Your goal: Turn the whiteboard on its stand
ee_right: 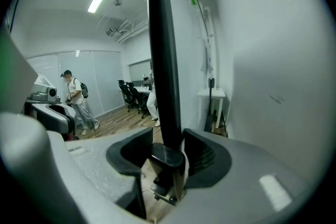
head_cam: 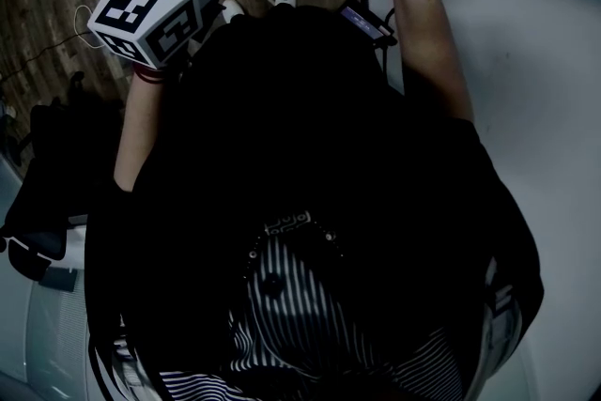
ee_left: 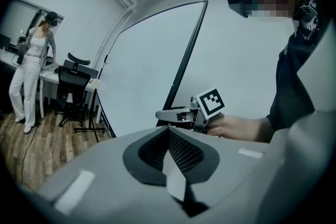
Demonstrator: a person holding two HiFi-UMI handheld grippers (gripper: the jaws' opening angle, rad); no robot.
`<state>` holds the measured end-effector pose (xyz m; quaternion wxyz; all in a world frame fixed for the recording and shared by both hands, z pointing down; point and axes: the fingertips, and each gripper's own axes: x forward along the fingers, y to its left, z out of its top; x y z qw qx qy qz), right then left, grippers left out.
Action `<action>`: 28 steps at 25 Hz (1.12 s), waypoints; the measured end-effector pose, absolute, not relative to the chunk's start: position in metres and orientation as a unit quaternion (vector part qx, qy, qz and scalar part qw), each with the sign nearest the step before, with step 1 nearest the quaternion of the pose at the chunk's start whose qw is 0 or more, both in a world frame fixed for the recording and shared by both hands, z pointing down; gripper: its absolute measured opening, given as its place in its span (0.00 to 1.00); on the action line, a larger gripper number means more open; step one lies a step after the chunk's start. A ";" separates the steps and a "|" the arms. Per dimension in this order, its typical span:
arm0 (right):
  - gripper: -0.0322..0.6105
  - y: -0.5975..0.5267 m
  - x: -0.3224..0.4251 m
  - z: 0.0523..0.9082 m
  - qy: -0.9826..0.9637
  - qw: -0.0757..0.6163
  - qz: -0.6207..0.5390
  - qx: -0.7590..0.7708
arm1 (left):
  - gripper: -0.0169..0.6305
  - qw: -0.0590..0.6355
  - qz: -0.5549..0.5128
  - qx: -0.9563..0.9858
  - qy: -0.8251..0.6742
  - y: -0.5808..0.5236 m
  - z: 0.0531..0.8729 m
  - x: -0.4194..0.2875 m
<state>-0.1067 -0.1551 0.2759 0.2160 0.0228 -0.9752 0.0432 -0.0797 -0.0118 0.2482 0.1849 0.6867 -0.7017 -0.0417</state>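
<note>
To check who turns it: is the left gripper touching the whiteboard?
Apart. In the left gripper view the left gripper is shut on nothing, and the whiteboard stands well beyond it.

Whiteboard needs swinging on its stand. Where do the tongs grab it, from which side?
Grip the dark frame on the whiteboard's upright side edge, coming in edge-on so one pad meets each face. The board is thin there, while its faces are broad and smooth with nothing to pinch. The right tongs grip that frame this way; the left tongs are shut, empty.
</note>
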 end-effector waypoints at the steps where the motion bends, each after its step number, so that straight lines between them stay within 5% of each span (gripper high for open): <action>1: 0.34 -0.154 -0.107 0.278 -0.974 0.224 0.040 0.010 | 0.02 0.186 -0.040 0.688 -0.700 -0.012 0.250 -0.079; 7: 0.35 -0.147 -0.089 0.287 -0.956 0.287 0.034 -0.046 | 0.02 0.187 -0.038 0.694 -0.694 -0.016 0.249 -0.082; 13: 0.31 -0.135 -0.045 0.278 -0.962 0.255 0.081 -0.057 | 0.02 0.185 -0.038 0.700 -0.688 -0.015 0.245 -0.080; 17: 0.05 -0.115 -0.032 0.267 -0.966 0.229 0.084 -0.091 | 0.02 0.184 -0.041 0.704 -0.684 -0.016 0.241 -0.081; 28: 0.05 -0.085 -0.044 0.264 -0.968 0.202 0.083 -0.124 | 0.02 0.174 -0.046 0.708 -0.683 -0.015 0.245 -0.081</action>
